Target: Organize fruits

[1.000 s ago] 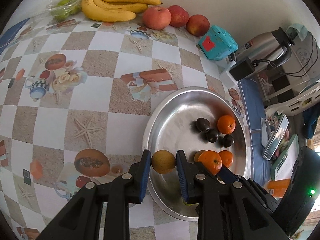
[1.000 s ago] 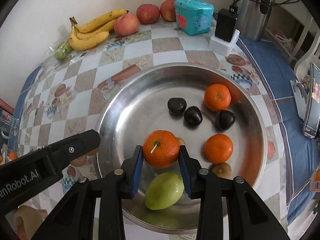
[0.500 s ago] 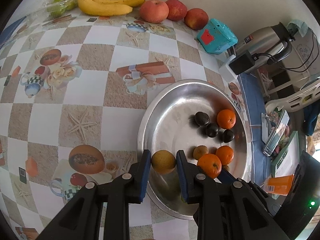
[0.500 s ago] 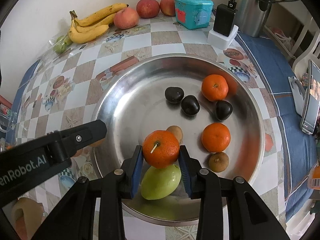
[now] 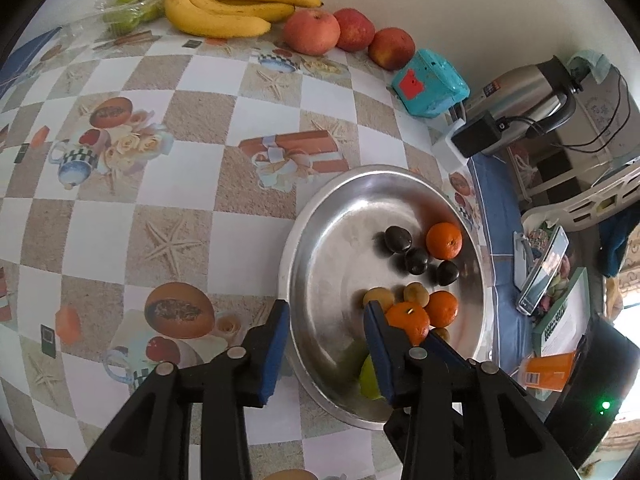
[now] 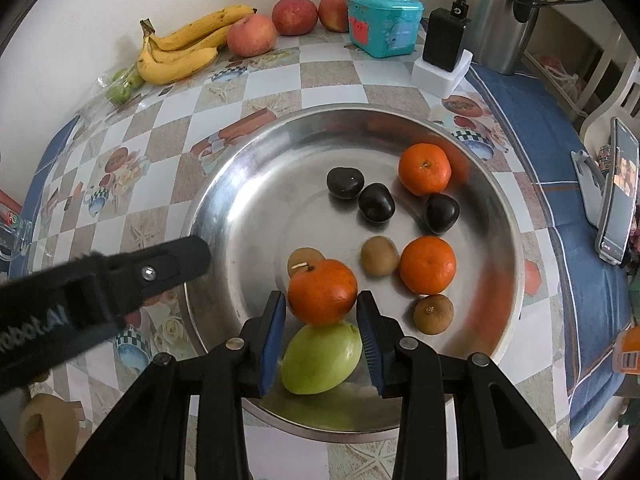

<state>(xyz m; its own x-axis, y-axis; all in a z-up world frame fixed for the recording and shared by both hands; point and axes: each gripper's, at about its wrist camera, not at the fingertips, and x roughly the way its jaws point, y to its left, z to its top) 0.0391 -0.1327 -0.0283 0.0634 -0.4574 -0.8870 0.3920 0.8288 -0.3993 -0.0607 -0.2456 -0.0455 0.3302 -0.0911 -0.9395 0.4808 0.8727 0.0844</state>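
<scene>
Left gripper (image 5: 323, 336): spread wide, empty, straddling rim of metal bowl (image 5: 316, 248) on tabletop (image 5: 160, 184). Right gripper (image 6: 321, 320): apart around orange (image 6: 322, 291), contact with pads unclear; orange atop green fruit (image 6: 320, 358) in bowl. Partial lettering on left gripper body, reads "obot.AI". Bananas (image 6: 180, 54) and apples (image 6: 294, 16) by wall.

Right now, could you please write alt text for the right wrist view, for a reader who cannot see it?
The right gripper has an orange between its open fingers, above a steel tray holding a green mango, three other oranges, three dark plums and small brown fruits. Bananas and apples lie by the wall.
</scene>
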